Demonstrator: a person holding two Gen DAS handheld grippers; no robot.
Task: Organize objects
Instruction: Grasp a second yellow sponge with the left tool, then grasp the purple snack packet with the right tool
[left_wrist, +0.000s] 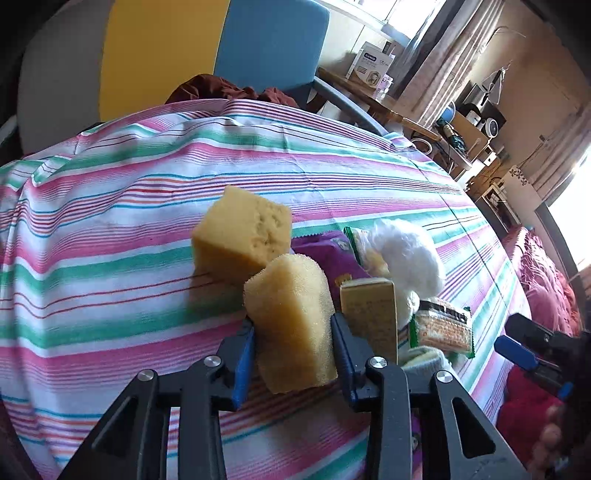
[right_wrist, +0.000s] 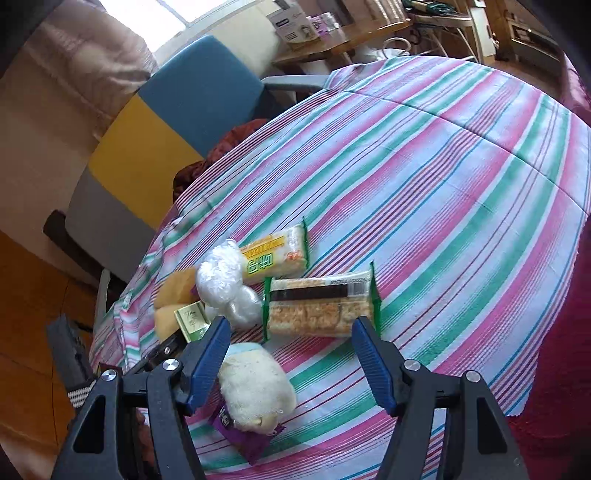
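Now left claw (left_wrist: 293, 328) clenched on yellow sponge (left_wrist: 291, 325), beside second sponge (left_wrist: 242, 238) on striped bed (left_wrist: 110, 229); right claw (right_wrist: 291, 360) released over snack pack (right_wrist: 319, 308). Next: carry sponge to its group.

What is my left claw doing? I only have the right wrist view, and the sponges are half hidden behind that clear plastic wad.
Observer: The left claw is shut on the nearer yellow sponge, with its pads pressing both sides.
Operator: And the other sponge?
Observer: The second sponge rests free on the striped cloth, just beyond the held one.
Operator: Is my right claw visible there?
Observer: Yes. The right claw shows at the picture's right edge, with its jaws apart.
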